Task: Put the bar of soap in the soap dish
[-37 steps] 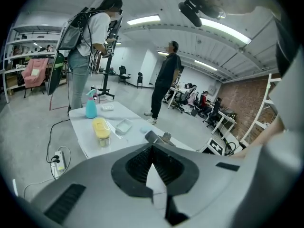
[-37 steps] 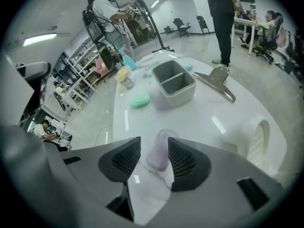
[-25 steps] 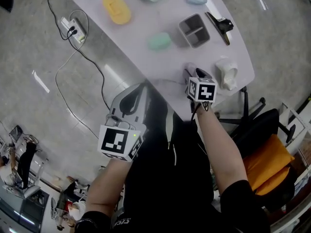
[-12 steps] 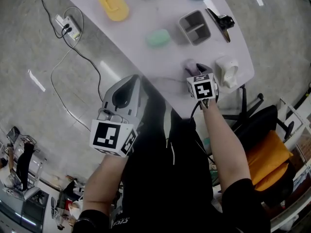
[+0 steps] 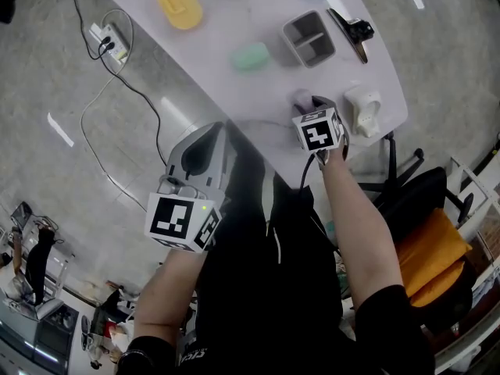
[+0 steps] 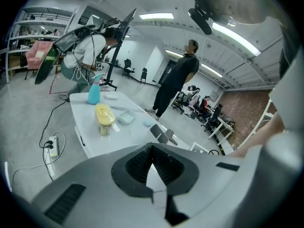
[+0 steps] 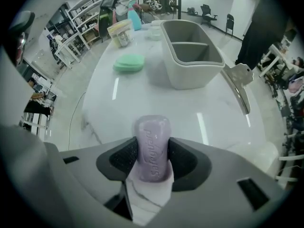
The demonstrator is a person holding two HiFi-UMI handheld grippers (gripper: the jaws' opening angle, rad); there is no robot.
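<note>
Soap bar (image 7: 152, 132) pinched across its narrow sides by right gripper's (image 7: 153, 159) just-closing jaws, likely for lifting; left gripper (image 6: 152, 167) clenched, empty.

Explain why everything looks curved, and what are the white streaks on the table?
Right gripper view: wide-angle lens bows the table; the streaks are likely ceiling lights glaring off its glossy top; the bar of soap is sharp. Left gripper view: dark rounded corners, same bowing.
</note>
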